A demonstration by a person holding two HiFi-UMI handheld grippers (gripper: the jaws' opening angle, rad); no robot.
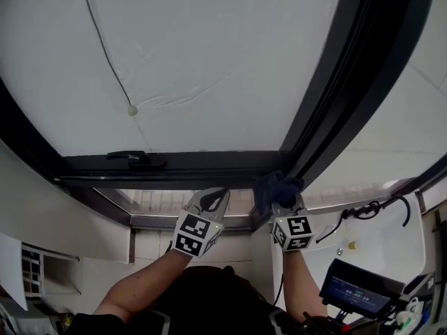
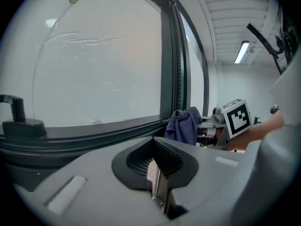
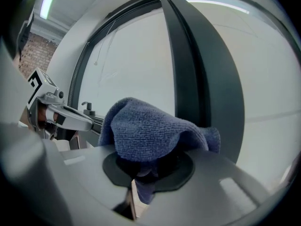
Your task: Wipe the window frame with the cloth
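At the window frame's (image 1: 209,165) lower corner, the right gripper (image 1: 279,199) holds its fingers clamped on the blue cloth (image 1: 274,185), which lies against the frame. The left gripper (image 1: 215,197) hovers beside it, fingers closed and empty.

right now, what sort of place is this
Probably an indoor workroom or lab, right beside a large window: a dark window frame with a handle, a strip ceiling light, and a small screen device nearby.
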